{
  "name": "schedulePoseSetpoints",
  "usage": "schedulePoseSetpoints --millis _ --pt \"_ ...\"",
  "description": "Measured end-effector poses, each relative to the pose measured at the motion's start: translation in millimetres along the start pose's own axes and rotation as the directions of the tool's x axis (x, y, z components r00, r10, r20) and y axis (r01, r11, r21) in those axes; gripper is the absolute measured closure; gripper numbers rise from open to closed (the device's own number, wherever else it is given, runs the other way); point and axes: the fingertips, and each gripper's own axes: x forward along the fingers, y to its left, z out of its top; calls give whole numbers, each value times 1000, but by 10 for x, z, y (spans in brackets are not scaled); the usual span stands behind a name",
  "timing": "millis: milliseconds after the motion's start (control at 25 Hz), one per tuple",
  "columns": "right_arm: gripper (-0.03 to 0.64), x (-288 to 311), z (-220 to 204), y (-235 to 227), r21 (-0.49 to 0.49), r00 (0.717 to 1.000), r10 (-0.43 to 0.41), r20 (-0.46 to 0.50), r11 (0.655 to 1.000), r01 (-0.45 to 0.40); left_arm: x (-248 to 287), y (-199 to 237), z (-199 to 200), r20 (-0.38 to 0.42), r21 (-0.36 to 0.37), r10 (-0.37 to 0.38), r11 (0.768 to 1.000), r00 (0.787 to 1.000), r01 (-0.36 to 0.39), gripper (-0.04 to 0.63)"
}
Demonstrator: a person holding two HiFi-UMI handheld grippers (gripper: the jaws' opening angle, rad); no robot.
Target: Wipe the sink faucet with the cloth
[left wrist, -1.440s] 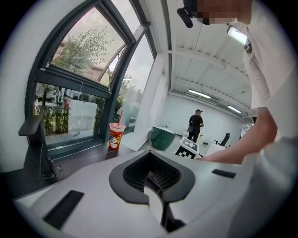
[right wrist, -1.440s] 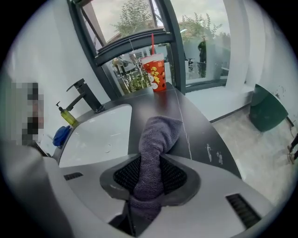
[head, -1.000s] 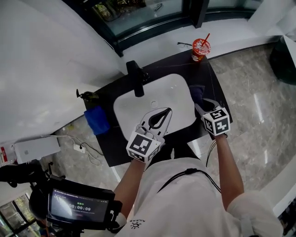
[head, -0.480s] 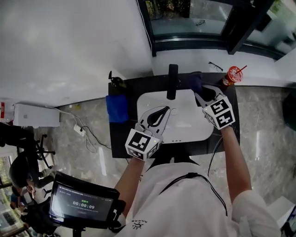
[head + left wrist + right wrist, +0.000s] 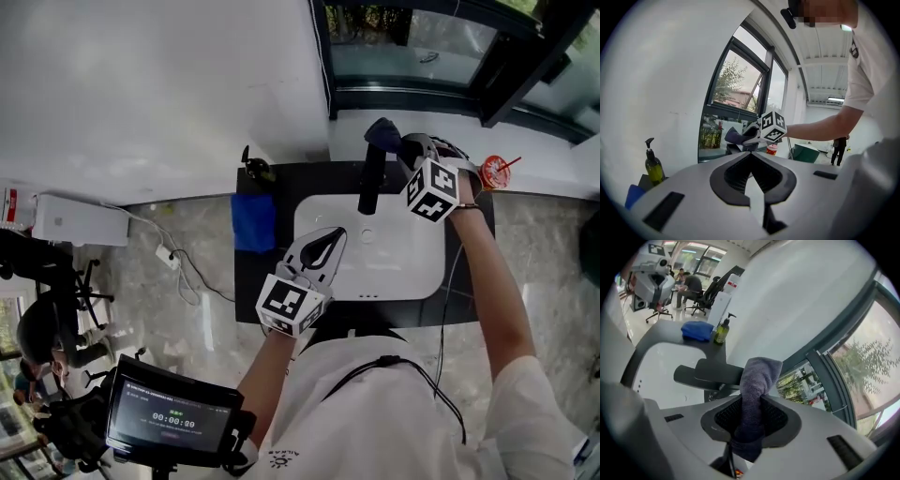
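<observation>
Between right tongs (image 5: 751,399), cloth (image 5: 759,373).

Looking down from above: a white sink (image 5: 403,267) sits in a black counter (image 5: 248,281). A black faucet (image 5: 371,183) stands at the sink's 12 o'clock edge. At 1 o'clock, the right gripper (image 5: 401,143) clamps a dark cloth (image 5: 382,133) right at the faucet's far end. The left gripper (image 5: 335,234) hangs over the sink's 8 o'clock rim, its jaw tips together with nothing between them. A blue towel (image 5: 253,222) lies at 9 o'clock, a soap bottle (image 5: 255,170) at 10 o'clock and a red cup (image 5: 494,172) at 2 o'clock.
</observation>
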Motion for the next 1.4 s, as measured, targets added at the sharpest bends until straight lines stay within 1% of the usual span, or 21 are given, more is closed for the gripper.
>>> schedulePoseSetpoints --millis 200,320,560,760,920,1000,1040,1120,1200,1280,1400 --pt "505 60 -23 18 -168 998 -36 -55 985 26 -14 -12 20 13 4 8 1000 1000 -9 601" --pt "505 76 11 49 -243 998 -24 -65 970 7 9 11 51 13 2 4 1000 1000 -4 601" --pt "505 -120 82 307 -330 997 71 -39 940 -80 34 -88 72 13 4 -11 1000 1000 11 601" --pt "505 -284 160 599 -380 985 174 -14 910 -167 72 -125 87 14 3 -23 1000 1000 23 601" --pt "505 -395 209 802 -354 967 253 27 907 -227 106 -128 100 17 -3 -28 1000 999 28 601" --pt "505 -494 255 827 -299 958 277 76 923 -243 99 -145 108 15 -4 -27 1000 1000 27 601" --pt "505 -540 289 787 -250 954 279 113 937 -244 99 -150 111 14 -4 -26 1000 1000 26 601" --pt "505 -601 345 607 -142 949 255 187 963 -231 105 -149 116 13 -5 -25 1000 1000 25 601" --pt "505 -595 355 367 -67 954 205 219 978 -195 109 -135 120 12 -6 -21 1000 1000 21 601" --pt "505 -528 330 141 -33 966 149 212 989 -146 105 -117 121 13 -7 -15 1000 1000 15 601" --pt "503 -364 270 -111 -6 982 73 174 997 -73 85 -107 116 15 -7 -8 1000 1000 8 601"
